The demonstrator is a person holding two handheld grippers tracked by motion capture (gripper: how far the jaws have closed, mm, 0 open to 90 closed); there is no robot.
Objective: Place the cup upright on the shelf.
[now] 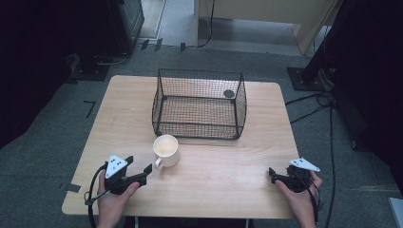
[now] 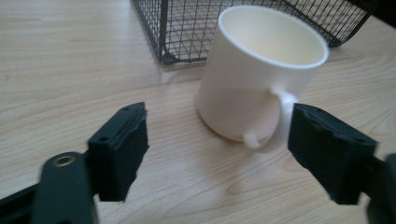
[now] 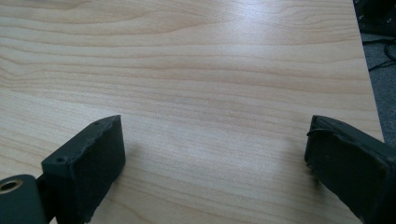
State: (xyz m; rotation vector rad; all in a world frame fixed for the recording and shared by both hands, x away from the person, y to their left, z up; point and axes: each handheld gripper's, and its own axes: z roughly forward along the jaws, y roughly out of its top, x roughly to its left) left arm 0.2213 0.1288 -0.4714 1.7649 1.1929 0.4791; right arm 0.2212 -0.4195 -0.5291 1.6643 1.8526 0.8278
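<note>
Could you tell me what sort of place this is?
Probably a lab or recording workspace: a small wooden table on grey carpet, cables trailing across the floor, and dark stand bases around it.

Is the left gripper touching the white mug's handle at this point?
Cannot tell. In the left gripper view the open left gripper has one jaw right at the mug handle, overlapping its edge; no plain gap or contact. The high view is too coarse.
</note>
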